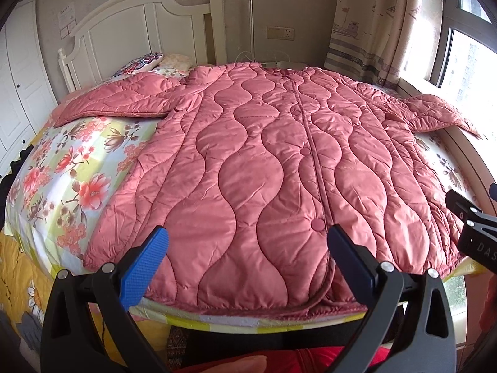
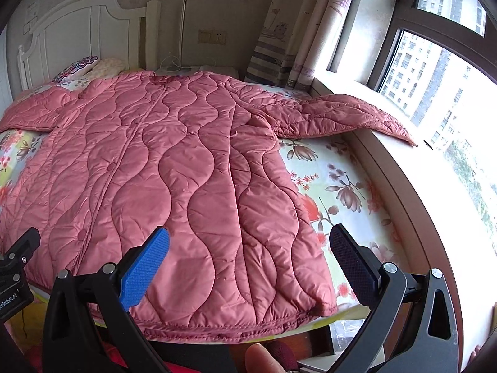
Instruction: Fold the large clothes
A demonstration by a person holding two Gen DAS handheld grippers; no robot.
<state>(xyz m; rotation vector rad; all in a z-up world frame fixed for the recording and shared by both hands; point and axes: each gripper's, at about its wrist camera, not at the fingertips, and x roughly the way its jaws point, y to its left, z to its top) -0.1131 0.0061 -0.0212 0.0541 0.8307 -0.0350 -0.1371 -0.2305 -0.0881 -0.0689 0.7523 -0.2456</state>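
light: bright daylight from window at 2 o'clock | glare: panes blown out | edges: fisheye-curved, dark corners | focus: sharp

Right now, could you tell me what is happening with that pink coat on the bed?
A person holds a gripper in each hand at the foot of the bed, about to fold the pink quilted coat. The coat lies spread flat, front up and snapped shut, with both sleeves out to the sides; the right sleeve reaches onto the window ledge. The left gripper and right gripper are both open, near the hem, holding nothing. No fold has been made yet.
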